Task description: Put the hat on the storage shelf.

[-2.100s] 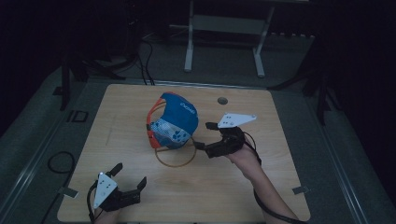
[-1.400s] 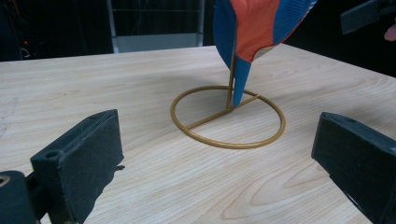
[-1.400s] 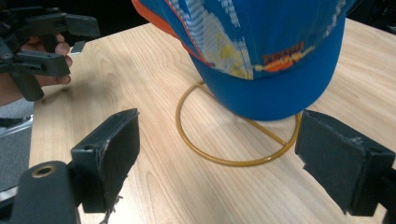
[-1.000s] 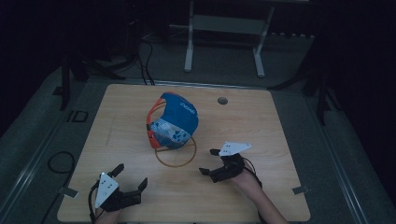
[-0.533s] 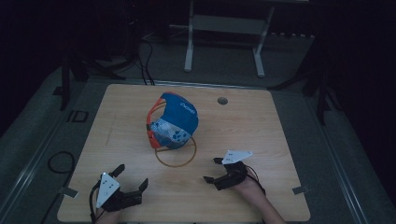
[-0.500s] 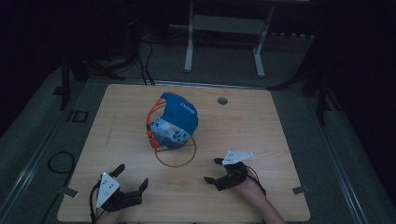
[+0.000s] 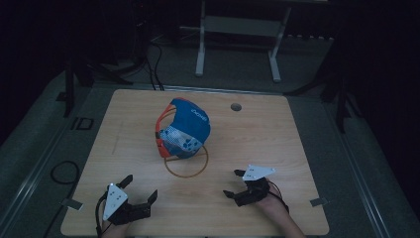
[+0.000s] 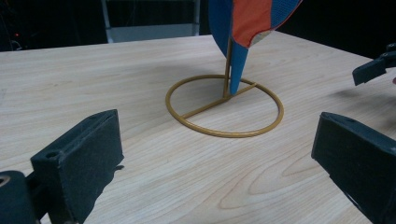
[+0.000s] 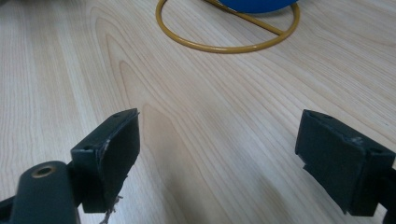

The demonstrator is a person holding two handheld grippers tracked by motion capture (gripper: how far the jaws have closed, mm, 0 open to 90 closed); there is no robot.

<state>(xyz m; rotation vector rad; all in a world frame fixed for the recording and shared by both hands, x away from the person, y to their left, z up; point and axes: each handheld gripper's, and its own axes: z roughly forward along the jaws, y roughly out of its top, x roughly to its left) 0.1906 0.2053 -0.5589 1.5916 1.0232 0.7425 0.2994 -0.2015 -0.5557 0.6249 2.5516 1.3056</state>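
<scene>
at the near edge of the wooden table (image 7: pixel 297 129), two hand-held grippers are resting low over the boards, both with jaws spread wide and nothing between them. the left gripper (image 7: pixel 140 189) is sitting at the near left corner, its grey plate facing up, and its own view is showing its two black pads (image 8: pixel 79 161) far apart with bare wood between. the right gripper (image 7: pixel 236 183) is lying near the right side of the near edge, a hand (image 7: pixel 270 203) behind it, and its own view is likewise showing both pads (image 9: pixel 114 149) wide apart over bare wood grain.

just beyond and between the two grippers, a yellow wire stand (image 7: pixel 185 166) is standing with its ring base flat on the table, well apart from either gripper. a blue and orange cap (image 7: pixel 185 129) is hanging on the stand's upright, leaning toward the far left of the ring, with a patterned white and blue panel facing the camera. in the left gripper view the cap's orange and blue cloth (image 8: pixel 250 21) is hanging down beside the post above the ring.

farther back, a small round hole (image 7: pixel 236 106) is showing in the tabletop near the far edge. past the table, a pale metal frame (image 7: pixel 237 29) is standing on the dark floor, with cables (image 7: pixel 153 59) trailing to its left.
</scene>
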